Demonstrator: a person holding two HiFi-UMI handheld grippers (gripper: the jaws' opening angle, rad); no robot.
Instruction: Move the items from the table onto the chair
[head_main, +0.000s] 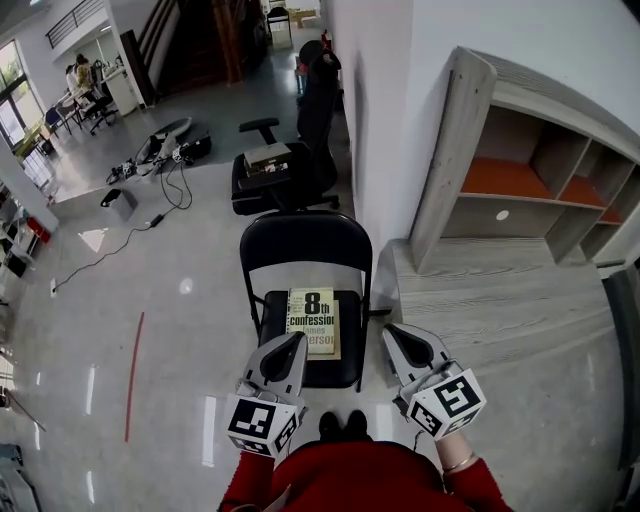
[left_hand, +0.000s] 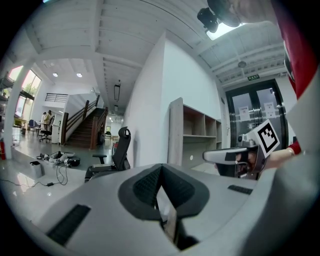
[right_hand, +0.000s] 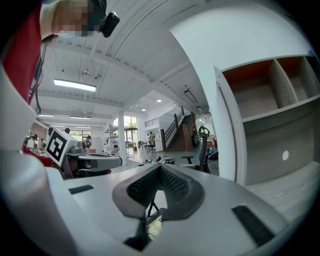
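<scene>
A paperback book (head_main: 314, 322) lies flat on the seat of the black folding chair (head_main: 300, 245), straight ahead of me in the head view. My left gripper (head_main: 296, 340) hovers over the seat's front left, just beside the book, with its jaws shut and empty. My right gripper (head_main: 392, 332) hangs to the right of the seat, also shut and holding nothing. In the left gripper view the jaws (left_hand: 161, 172) meet at the tips. The right gripper view shows its jaws (right_hand: 159, 171) together, and a sliver of the book (right_hand: 154, 226) shows below them.
A grey wooden table (head_main: 500, 300) stands to the right of the chair, against a white wall, and a shelf unit (head_main: 540, 170) rests on it. A black office chair (head_main: 290, 150) sits behind the folding chair. Cables and gear lie on the glossy floor at the far left.
</scene>
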